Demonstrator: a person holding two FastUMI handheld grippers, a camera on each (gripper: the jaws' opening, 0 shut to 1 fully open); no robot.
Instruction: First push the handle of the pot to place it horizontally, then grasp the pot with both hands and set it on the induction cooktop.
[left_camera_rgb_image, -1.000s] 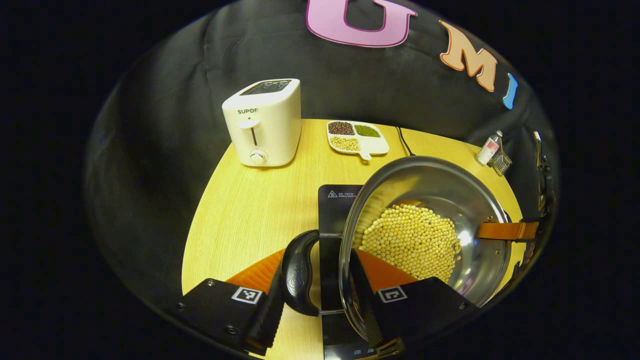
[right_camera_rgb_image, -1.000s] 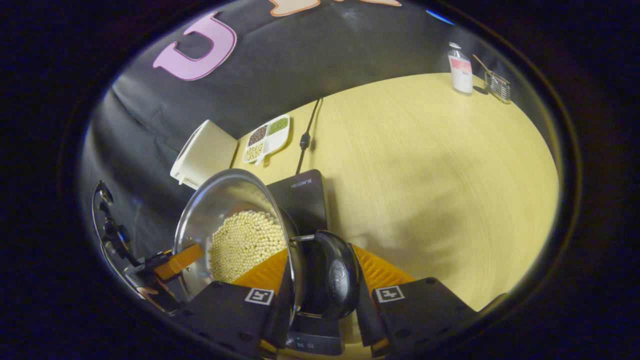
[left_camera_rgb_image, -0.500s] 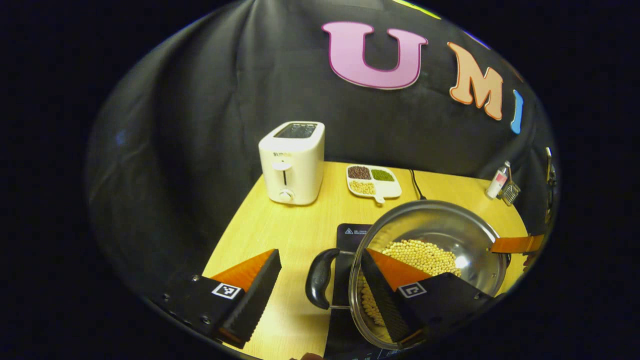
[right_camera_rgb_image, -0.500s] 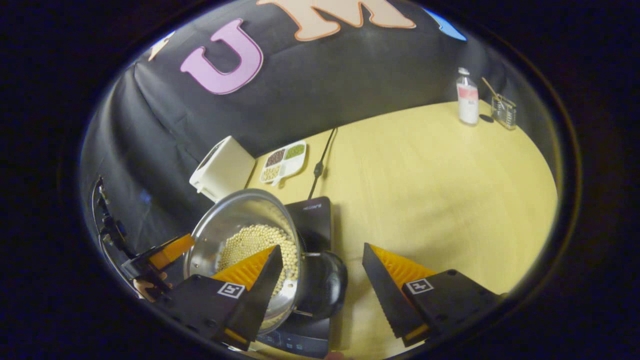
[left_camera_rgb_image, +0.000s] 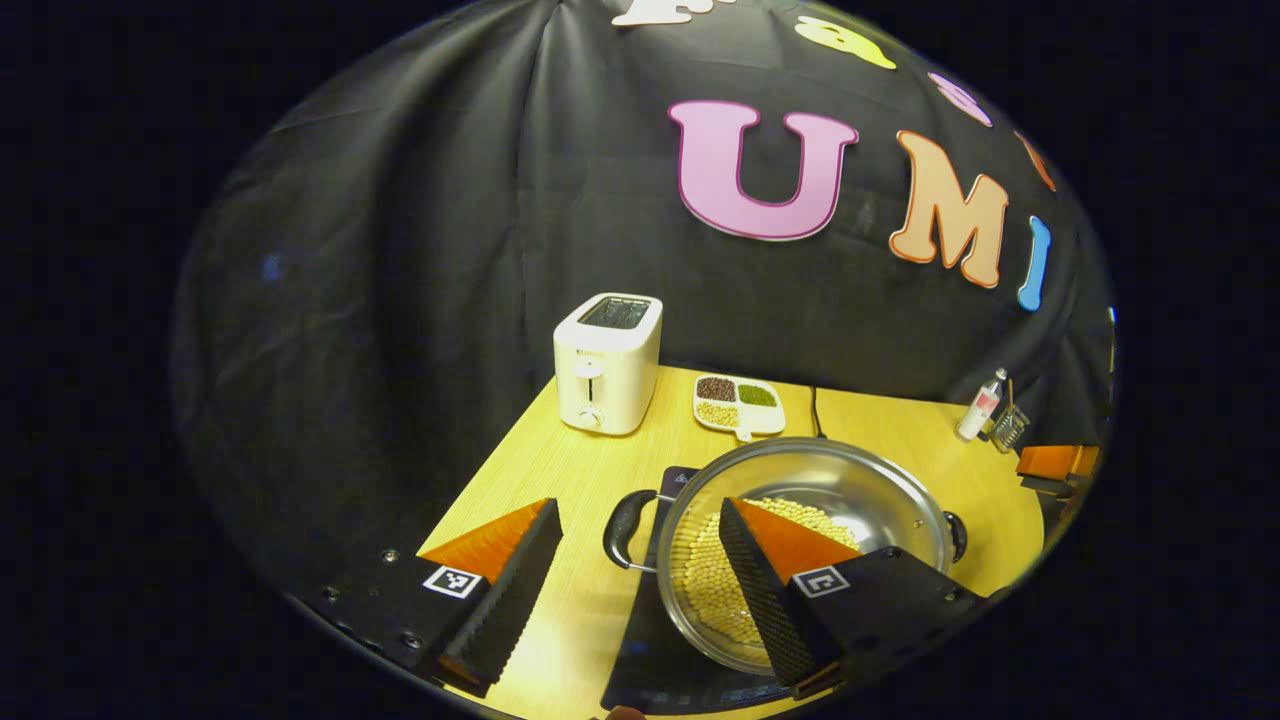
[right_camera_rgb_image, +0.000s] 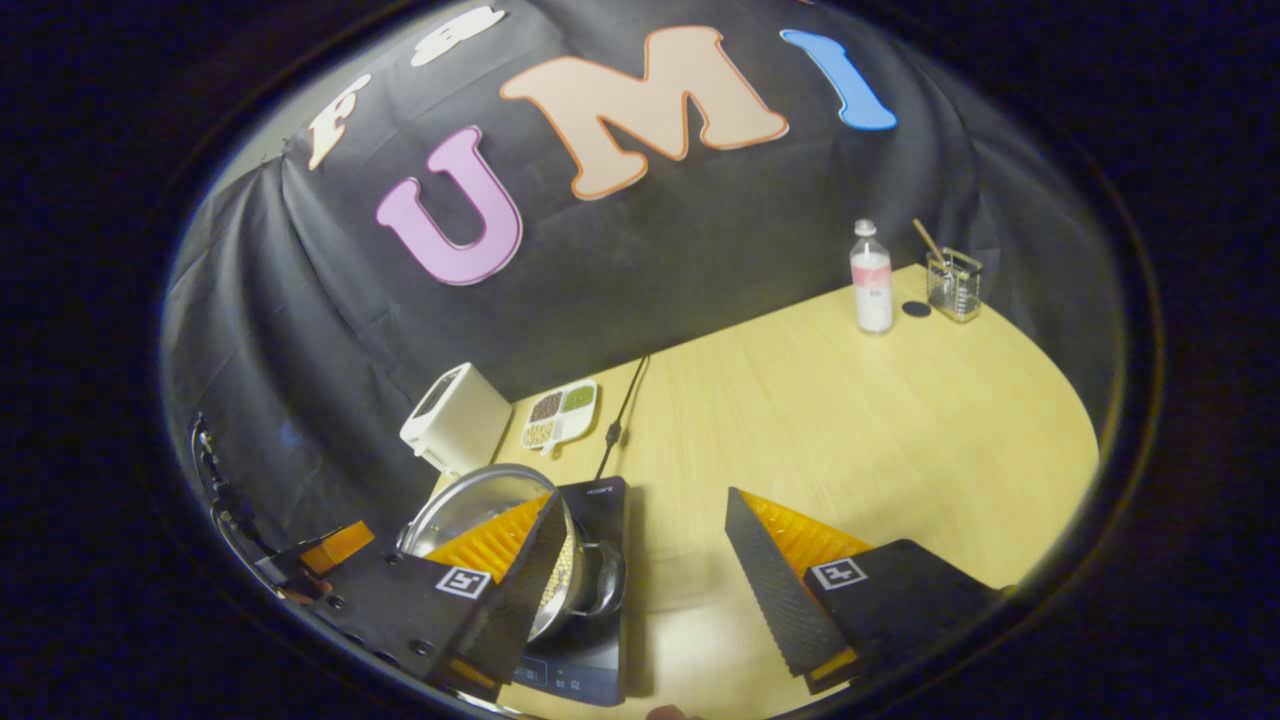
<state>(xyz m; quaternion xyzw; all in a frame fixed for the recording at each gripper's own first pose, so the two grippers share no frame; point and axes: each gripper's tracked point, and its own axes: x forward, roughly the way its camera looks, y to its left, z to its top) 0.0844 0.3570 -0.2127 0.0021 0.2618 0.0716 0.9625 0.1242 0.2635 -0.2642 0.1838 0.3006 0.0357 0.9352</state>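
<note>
The pot (left_camera_rgb_image: 800, 540), a shallow steel pan part-filled with pale beans (left_camera_rgb_image: 715, 590), sits on the dark induction cooktop (left_camera_rgb_image: 665, 650) on the wooden table (left_camera_rgb_image: 560, 480); by this placement the set-down step of the task appears complete. In the left gripper view the left gripper (left_camera_rgb_image: 640, 590) hangs above the table with its jaws spread wide and nothing between them; its left finger stands at 7 o'clock over bare wood and its right finger at 5 o'clock, in front of the pot's bowl. The pot's black side handle (left_camera_rgb_image: 622, 528) lies in the gap between the two fingers, just toward 11 o'clock from the gripper's midpoint and apart from both. The pot's handle-to-handle axis runs from 9 to 3 o'clock in this view, the opposite handle (left_camera_rgb_image: 957, 535) showing at the far rim. In the right gripper view the right gripper (right_camera_rgb_image: 640, 590) is likewise spread wide and empty; the pot (right_camera_rgb_image: 480, 505) lies at 9 o'clock from it, partly behind its left finger, with the near handle (right_camera_rgb_image: 605, 578) just inside the gap. Each gripper is thus nearer its own handle, neither touching. At 12 o'clock in the left gripper view stand a toaster (left_camera_rgb_image: 607, 362) and a divided dish (left_camera_rgb_image: 738, 405); a bottle (right_camera_rgb_image: 871, 278) and a wire holder (right_camera_rgb_image: 952, 283) stand at 1 o'clock in the right gripper view.
</note>
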